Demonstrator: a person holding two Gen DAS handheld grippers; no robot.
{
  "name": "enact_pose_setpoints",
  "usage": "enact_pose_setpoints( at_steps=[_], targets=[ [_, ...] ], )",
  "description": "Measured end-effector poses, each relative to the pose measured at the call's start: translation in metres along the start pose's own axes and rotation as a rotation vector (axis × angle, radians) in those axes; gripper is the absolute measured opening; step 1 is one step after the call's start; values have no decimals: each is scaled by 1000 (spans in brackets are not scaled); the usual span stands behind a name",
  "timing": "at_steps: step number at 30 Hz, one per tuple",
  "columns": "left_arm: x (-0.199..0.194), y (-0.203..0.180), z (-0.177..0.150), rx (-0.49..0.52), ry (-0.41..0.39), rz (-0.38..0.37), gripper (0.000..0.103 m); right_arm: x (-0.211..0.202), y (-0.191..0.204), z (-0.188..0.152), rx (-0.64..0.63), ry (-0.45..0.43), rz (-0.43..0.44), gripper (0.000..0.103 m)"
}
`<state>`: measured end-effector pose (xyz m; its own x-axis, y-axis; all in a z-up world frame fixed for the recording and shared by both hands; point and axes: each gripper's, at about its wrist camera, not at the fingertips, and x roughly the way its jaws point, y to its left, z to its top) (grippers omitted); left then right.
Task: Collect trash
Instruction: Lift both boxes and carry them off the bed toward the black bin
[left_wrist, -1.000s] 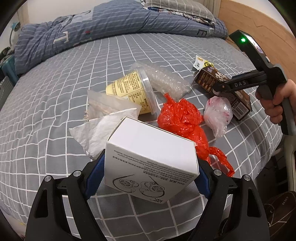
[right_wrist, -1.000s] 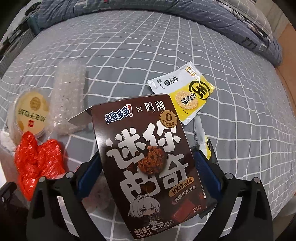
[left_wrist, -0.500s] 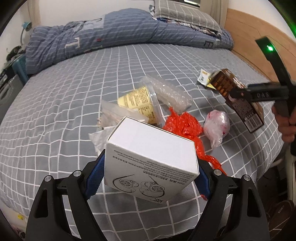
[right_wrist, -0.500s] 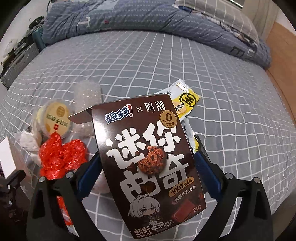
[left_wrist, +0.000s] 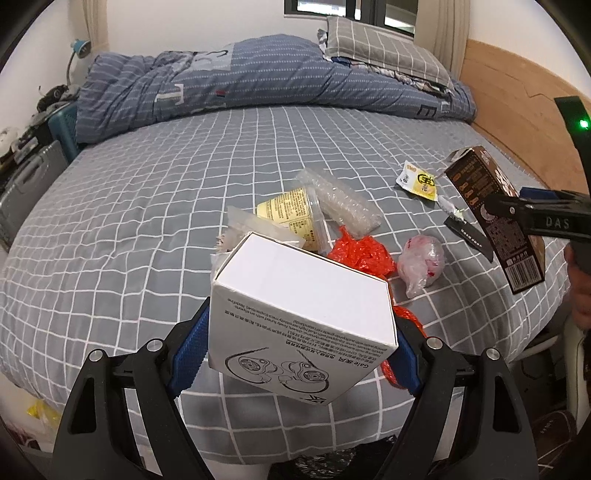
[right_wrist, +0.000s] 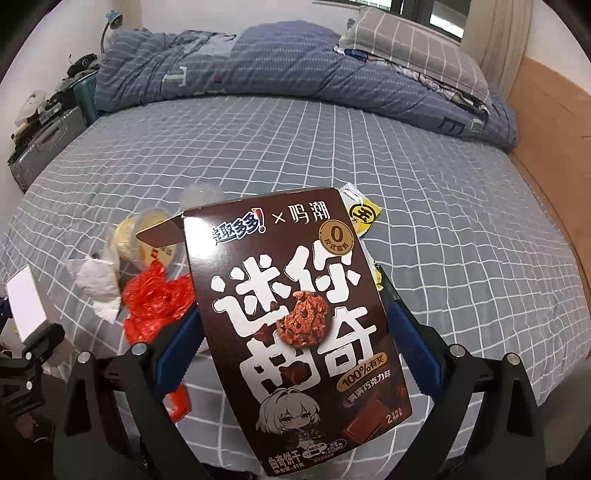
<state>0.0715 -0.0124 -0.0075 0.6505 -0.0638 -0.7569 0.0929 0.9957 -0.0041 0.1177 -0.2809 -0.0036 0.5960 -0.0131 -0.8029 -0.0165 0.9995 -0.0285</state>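
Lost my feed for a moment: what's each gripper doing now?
Left gripper: shut on the white box.
Right gripper: shut on the brown cookie box.

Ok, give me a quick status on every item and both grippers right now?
Left gripper: shut on white box, off the bed.
Right gripper: shut on cookie box, top flap open, off the bed.
Yellow cup: on its side on bed.
Bubble wrap: lying beside cup.
Red bag: crumpled.
Clear bag: balled up.
Yellow wrapper: flat, torn open.
Tissue: crumpled.

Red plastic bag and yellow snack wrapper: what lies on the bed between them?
In the left wrist view, only a crumpled clear plastic bag lies between the red plastic bag and the yellow snack wrapper.
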Motion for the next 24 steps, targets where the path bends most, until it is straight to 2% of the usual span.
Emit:
enact_pose_setpoints(
  at_steps=[24],
  targets=[
    [-69, -4, -30, -66, -13, 59, 80, -91, 44, -49, 21, -109, 23, 92]
  ],
)
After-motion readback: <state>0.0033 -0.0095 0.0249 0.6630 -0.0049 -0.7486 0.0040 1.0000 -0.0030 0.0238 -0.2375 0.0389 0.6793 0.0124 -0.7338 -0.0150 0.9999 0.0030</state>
